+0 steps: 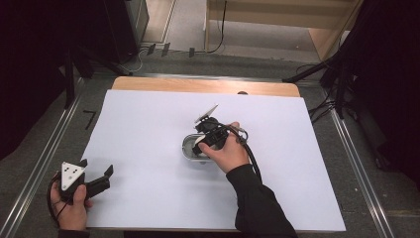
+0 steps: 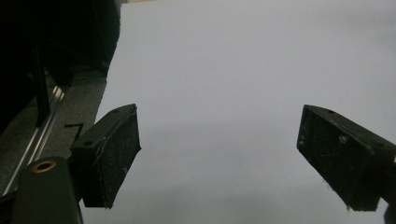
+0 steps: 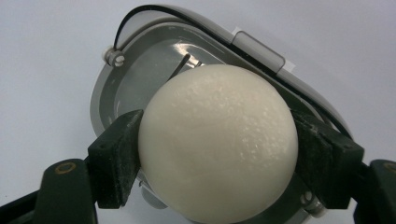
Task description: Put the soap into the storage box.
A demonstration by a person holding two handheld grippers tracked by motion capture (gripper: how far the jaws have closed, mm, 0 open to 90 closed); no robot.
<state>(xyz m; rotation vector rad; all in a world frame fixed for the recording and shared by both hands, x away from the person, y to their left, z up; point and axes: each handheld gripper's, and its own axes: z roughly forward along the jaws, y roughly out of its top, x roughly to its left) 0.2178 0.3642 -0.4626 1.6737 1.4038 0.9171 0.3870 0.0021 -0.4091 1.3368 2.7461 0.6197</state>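
Over grey container [image 3: 140, 79] mid-worktop [image 1: 148, 124]: my R gripper [image 3: 219, 154] fingers clamped on white ball [image 3: 217, 142], L gripper [image 2: 219, 158] wide open, empty; risk: smooth ball slips, rolls off.

The right gripper [image 3: 218, 154] has its two black jaws clamped on a white ball [image 3: 218, 142], just above an open clear plastic container [image 3: 140, 79] on the white table [image 3: 46, 56].
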